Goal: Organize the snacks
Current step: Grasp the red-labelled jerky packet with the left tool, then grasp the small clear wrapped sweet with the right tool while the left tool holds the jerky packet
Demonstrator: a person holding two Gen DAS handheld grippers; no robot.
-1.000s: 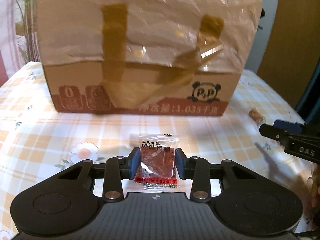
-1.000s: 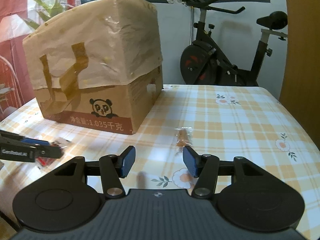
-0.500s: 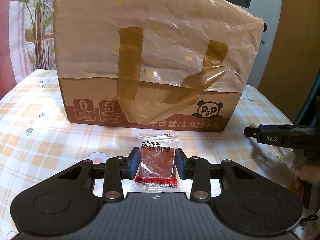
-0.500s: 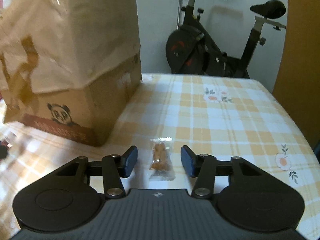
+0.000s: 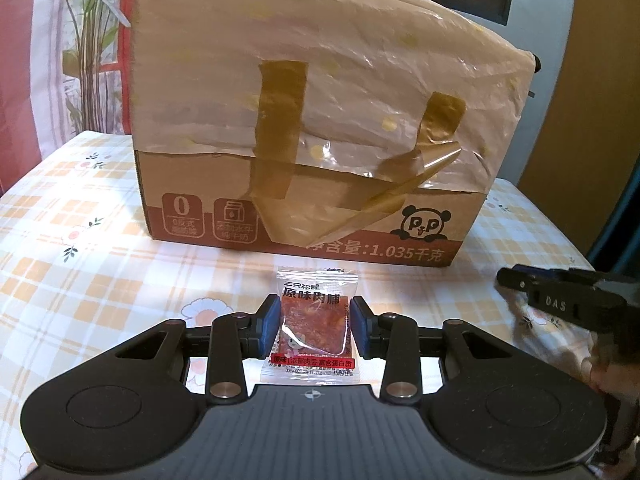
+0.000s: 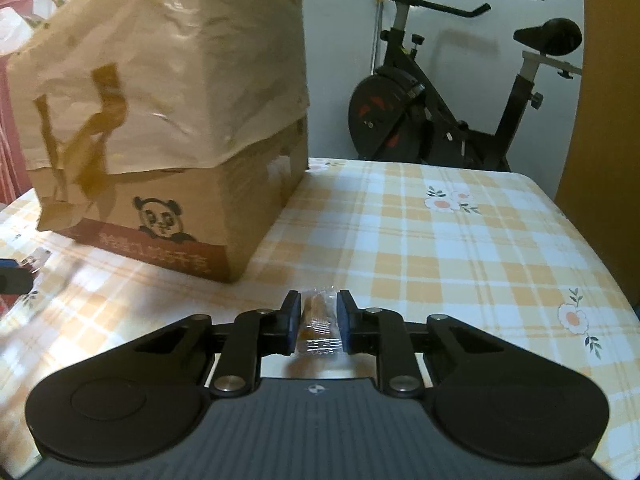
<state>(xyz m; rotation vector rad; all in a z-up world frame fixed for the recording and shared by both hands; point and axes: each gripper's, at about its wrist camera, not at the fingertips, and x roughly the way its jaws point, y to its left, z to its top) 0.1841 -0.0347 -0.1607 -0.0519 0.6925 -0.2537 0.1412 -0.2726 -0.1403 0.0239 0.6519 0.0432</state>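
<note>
My left gripper [image 5: 314, 330] is shut on a clear packet of red dried meat [image 5: 314, 320], held just above the checked tablecloth in front of the box. My right gripper [image 6: 318, 326] has closed on a small clear packet with an orange-brown snack [image 6: 317, 322]; both blue pads press its sides. In the left wrist view the right gripper [image 5: 560, 300] shows at the right edge. A cardboard box [image 5: 312, 128] with a panda print, draped in plastic film and brown tape, stands behind both packets and shows again as the box [image 6: 172, 136] at the left of the right wrist view.
The table [image 6: 460, 240] wears an orange and white checked cloth with flowers. An exercise bike [image 6: 452, 92] stands beyond the far table edge. A plant [image 5: 84, 52] and a red curtain are behind the box on the left. A brown panel [image 5: 592, 120] rises at the right.
My right gripper moved forward to the small orange-brown packet and shut on it. My left gripper kept its hold on the red packet and stayed in place as its view tilted up the box.
</note>
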